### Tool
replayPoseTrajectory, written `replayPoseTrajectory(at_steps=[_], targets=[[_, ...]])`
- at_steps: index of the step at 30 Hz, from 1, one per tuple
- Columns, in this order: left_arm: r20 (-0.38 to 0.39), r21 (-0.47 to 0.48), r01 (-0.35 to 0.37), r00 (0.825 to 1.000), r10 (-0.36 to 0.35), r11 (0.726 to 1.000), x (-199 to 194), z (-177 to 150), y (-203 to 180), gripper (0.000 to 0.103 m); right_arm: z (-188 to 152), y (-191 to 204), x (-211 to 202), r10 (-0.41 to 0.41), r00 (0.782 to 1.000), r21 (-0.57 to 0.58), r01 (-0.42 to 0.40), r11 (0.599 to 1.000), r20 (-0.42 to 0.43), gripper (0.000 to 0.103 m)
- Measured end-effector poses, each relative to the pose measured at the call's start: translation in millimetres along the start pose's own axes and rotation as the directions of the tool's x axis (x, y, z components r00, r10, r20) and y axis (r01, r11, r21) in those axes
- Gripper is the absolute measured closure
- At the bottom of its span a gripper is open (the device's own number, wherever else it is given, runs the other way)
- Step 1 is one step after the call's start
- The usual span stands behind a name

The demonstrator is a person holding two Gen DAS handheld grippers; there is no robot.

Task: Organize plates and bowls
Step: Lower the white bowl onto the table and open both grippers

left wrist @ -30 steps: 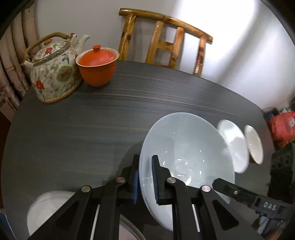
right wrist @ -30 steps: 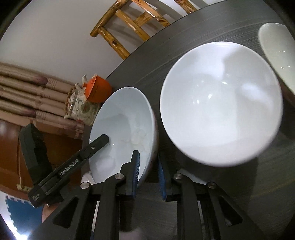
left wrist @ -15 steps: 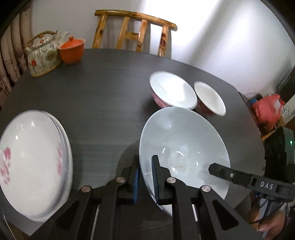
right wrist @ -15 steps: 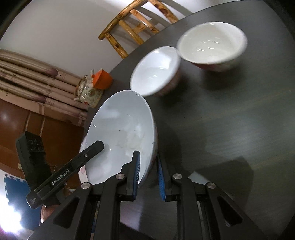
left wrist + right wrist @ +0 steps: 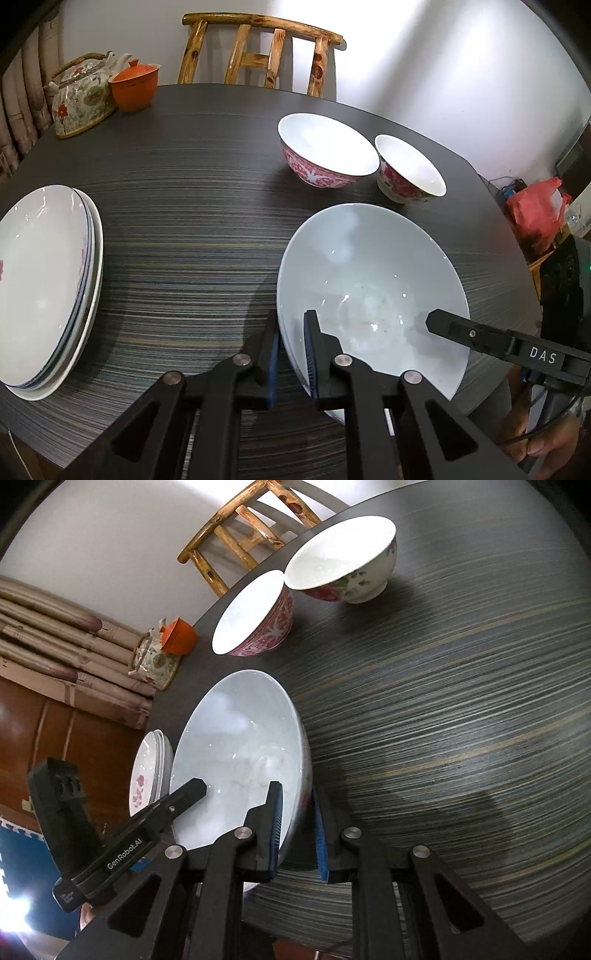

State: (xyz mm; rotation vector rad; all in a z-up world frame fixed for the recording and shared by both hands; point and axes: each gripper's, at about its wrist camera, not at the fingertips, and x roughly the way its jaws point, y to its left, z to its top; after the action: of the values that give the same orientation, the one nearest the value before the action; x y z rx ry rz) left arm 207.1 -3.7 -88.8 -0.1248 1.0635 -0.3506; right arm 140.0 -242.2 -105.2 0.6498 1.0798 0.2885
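Note:
A large pale-blue bowl (image 5: 369,280) is held over the dark table's near edge by both grippers. My left gripper (image 5: 291,354) is shut on its left rim. My right gripper (image 5: 297,827) is shut on its right rim; the bowl also shows in the right wrist view (image 5: 240,753). A red-patterned bowl (image 5: 325,155) and a smaller floral bowl (image 5: 410,170) stand side by side beyond it. A stack of white plates (image 5: 44,280) lies at the table's left edge.
A floral teapot (image 5: 81,99) and an orange lidded cup (image 5: 135,88) stand at the far left of the table (image 5: 184,206). A wooden chair (image 5: 258,51) stands behind it. A red bag (image 5: 535,214) lies off to the right.
Both grippers have pulled the large bowl back toward the near edge and away from the two patterned bowls. The plate stack has come into view on the left.

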Motion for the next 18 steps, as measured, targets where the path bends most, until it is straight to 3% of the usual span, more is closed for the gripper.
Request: replayPoseTrajectory(at_steps=[8, 14, 18], targets=[[0.024, -0.005, 0.003, 1.0, -0.003, 1.0, -12, 0, 2, 0.079, 0, 1, 1, 0.008, 1.0, -0.015, -0.007, 1.0, 0.016, 0.085], [0.071, -0.042, 0.016, 0.997, -0.013, 0.999, -31, -4, 7, 0.073, 1, 2, -21, -0.004, 0.994, -0.072, 0.012, 0.997, 0.113, 0.082], [0.101, -0.07, -0.097, 0.99, 0.103, 0.993, -50, -18, 8, 0.053, -5, -1, -45, -0.046, 0.976, -0.124, 0.074, 0.99, 0.213, 0.077]])
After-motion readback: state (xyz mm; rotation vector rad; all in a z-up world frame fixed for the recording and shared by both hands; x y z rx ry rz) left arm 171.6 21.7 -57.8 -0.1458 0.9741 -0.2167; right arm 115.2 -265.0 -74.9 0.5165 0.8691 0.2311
